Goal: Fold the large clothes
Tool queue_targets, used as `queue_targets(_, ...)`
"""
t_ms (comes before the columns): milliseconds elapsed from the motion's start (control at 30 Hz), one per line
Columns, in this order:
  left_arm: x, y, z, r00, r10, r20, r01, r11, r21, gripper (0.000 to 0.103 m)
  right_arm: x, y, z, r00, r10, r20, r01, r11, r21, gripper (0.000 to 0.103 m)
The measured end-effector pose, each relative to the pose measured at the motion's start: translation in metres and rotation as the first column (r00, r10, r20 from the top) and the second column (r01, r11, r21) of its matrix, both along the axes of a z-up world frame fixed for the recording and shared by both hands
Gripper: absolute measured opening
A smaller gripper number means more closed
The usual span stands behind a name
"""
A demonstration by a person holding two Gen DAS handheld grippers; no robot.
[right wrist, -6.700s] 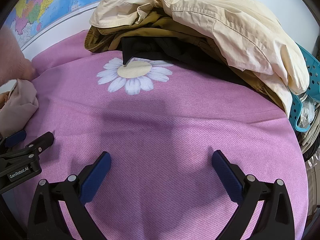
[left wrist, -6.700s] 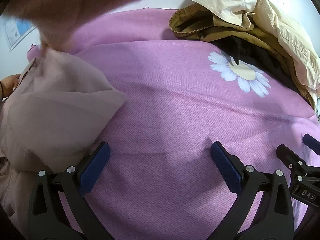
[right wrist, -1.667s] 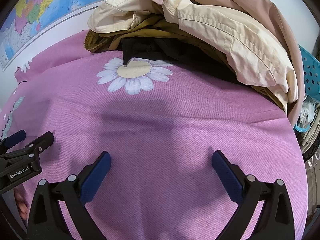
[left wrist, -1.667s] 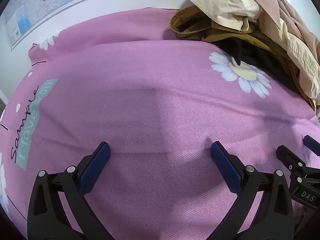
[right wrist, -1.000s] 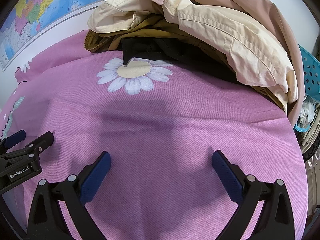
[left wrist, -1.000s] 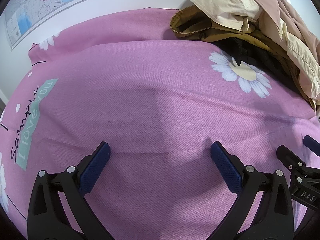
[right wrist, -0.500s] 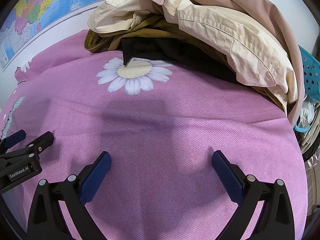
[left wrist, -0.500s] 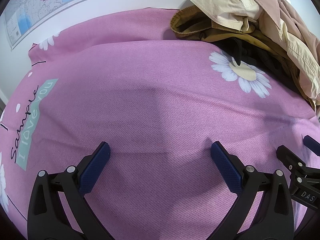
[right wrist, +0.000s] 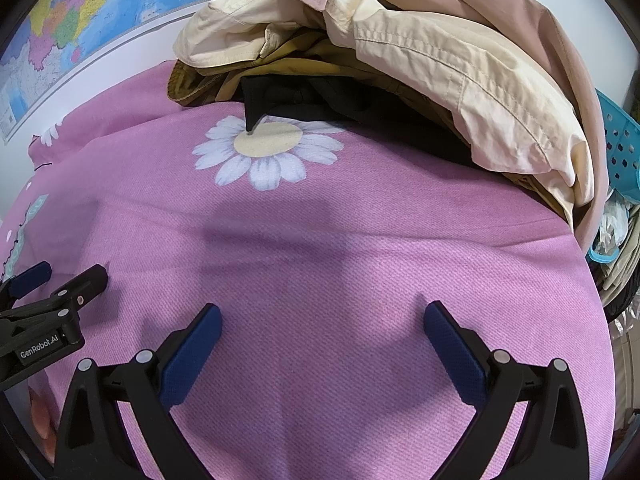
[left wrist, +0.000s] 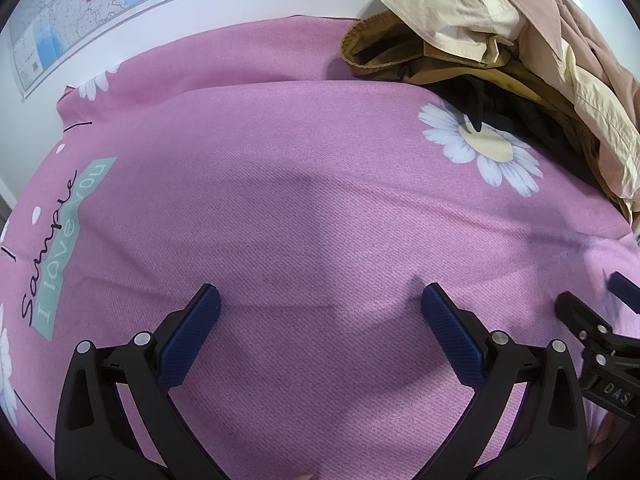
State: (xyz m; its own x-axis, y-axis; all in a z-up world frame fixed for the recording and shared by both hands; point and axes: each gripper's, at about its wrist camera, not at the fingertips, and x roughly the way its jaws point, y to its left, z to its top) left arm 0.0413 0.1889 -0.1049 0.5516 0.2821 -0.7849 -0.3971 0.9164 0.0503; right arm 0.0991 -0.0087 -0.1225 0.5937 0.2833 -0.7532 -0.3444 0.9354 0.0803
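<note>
A heap of large clothes [right wrist: 420,60] lies at the far right of the pink bedsheet [right wrist: 320,248]: a dusty-pink garment [right wrist: 500,4] on top, a cream jacket [right wrist: 460,72], an olive piece and a black one below. The left wrist view shows the same heap [left wrist: 500,48] at its upper right. My left gripper [left wrist: 320,320] rests open over bare pink sheet [left wrist: 280,200], nothing between its blue pads. My right gripper [right wrist: 320,332] is open too, close beside it and nearer the heap. Neither touches any garment.
A white daisy print [right wrist: 268,152] lies just before the heap. A green "I love you" print [left wrist: 68,248] marks the sheet's left side. A wall map [right wrist: 80,20] hangs behind the bed. A teal perforated basket [right wrist: 618,148] stands off the right edge.
Early on, a dusty-pink garment lay at the left with a hand on it; it now lies atop the heap. Over the last second nothing has moved.
</note>
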Motion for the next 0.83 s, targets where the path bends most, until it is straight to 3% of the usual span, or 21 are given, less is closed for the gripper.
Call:
queue_targets(100,-0.003,-0.007,0.009,0.998,-0.042,0.04,0.04,0.998,0.056,0.098,-0.018,-0.012,0.022,0.994,-0.016,0.104,0.013,1.0,0.027,0.097)
queue_targets(167,-0.007,-0.014,0.022,0.993,-0.071,0.093,0.066,0.996,0.055,0.098,-0.029,-0.021,0.039,0.986,-0.04,0.163,0.031,0.998,0.054,0.097)
queue_targets(300,-0.01,-0.033,0.051,0.965,-0.186,0.187,0.182,0.983,0.037,0.098,-0.048,-0.037,0.069,0.967,-0.057,0.249,0.029,0.993,0.115,0.097)
queue_targets(400,-0.012,-0.051,0.07,0.943,-0.237,0.235,0.217,0.97,0.105,0.098,-0.056,-0.048,0.083,0.947,-0.091,0.307,0.051,0.989,0.136,0.097)
queue_targets(467,-0.013,-0.061,0.079,0.927,-0.264,0.268,0.231,0.961,0.15,0.098,-0.056,-0.054,0.087,0.94,-0.12,0.319,0.081,0.988,0.133,0.097)
queue_targets(567,-0.009,-0.069,0.085,0.913,-0.297,0.28,0.265,0.953,0.147,0.098,-0.054,-0.064,0.089,0.944,-0.146,0.296,0.099,0.981,0.167,0.097)
queue_targets(833,-0.005,-0.084,0.093,0.913,-0.294,0.284,0.261,0.954,0.15,0.098,-0.055,-0.069,0.089,0.947,-0.149,0.285,0.1,0.978,0.181,0.097)
